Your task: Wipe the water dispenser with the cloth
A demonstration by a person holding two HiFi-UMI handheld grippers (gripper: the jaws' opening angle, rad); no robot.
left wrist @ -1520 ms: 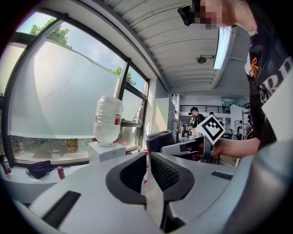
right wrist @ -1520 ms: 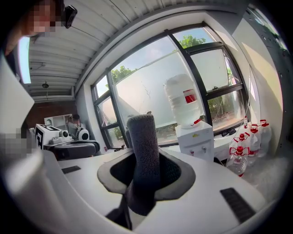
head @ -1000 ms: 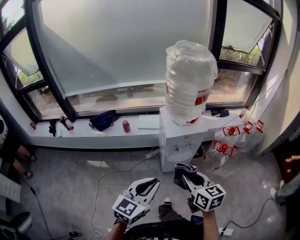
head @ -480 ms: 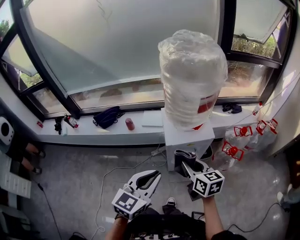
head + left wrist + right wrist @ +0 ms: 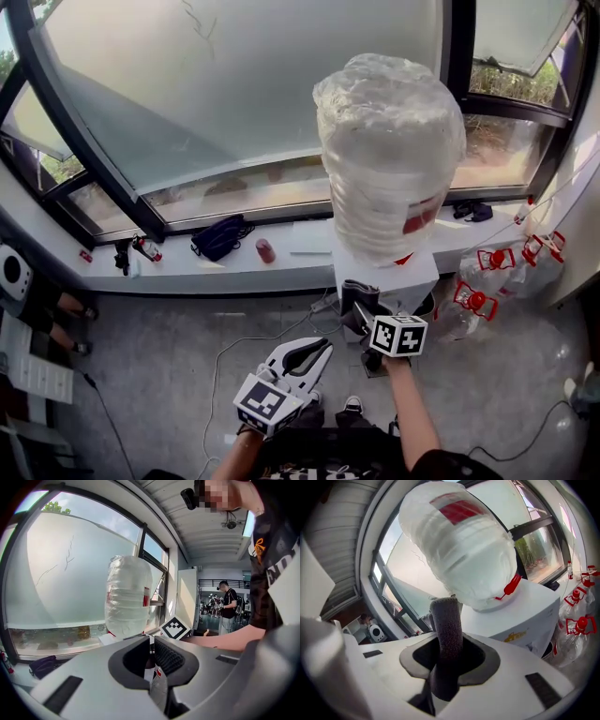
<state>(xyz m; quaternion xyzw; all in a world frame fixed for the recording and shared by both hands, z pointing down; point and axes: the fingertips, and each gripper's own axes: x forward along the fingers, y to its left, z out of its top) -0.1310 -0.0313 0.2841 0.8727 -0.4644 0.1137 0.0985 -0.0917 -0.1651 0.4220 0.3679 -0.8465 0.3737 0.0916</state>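
Observation:
A white water dispenser (image 5: 389,277) stands against the window sill, with a big plastic-wrapped bottle (image 5: 389,155) upside down on top. My right gripper (image 5: 354,302) is shut on a folded dark grey cloth (image 5: 447,639), which sticks up between its jaws; it sits just in front of the dispenser's front left corner, close to the top edge (image 5: 520,616). The cloth (image 5: 359,296) shows dark at the gripper's tip. My left gripper (image 5: 305,356) hangs lower and to the left, over the floor, jaws shut with nothing in them (image 5: 151,660).
Empty water bottles with red caps (image 5: 473,300) lie right of the dispenser. A dark bag (image 5: 217,237) and a red can (image 5: 266,251) rest on the sill (image 5: 187,272). A cable (image 5: 239,342) runs across the grey floor. Another person (image 5: 229,609) stands far behind.
The right gripper with the cloth has risen and moved forward to the dispenser's front corner. The head view has closed in on the dispenser. The left gripper has stayed low.

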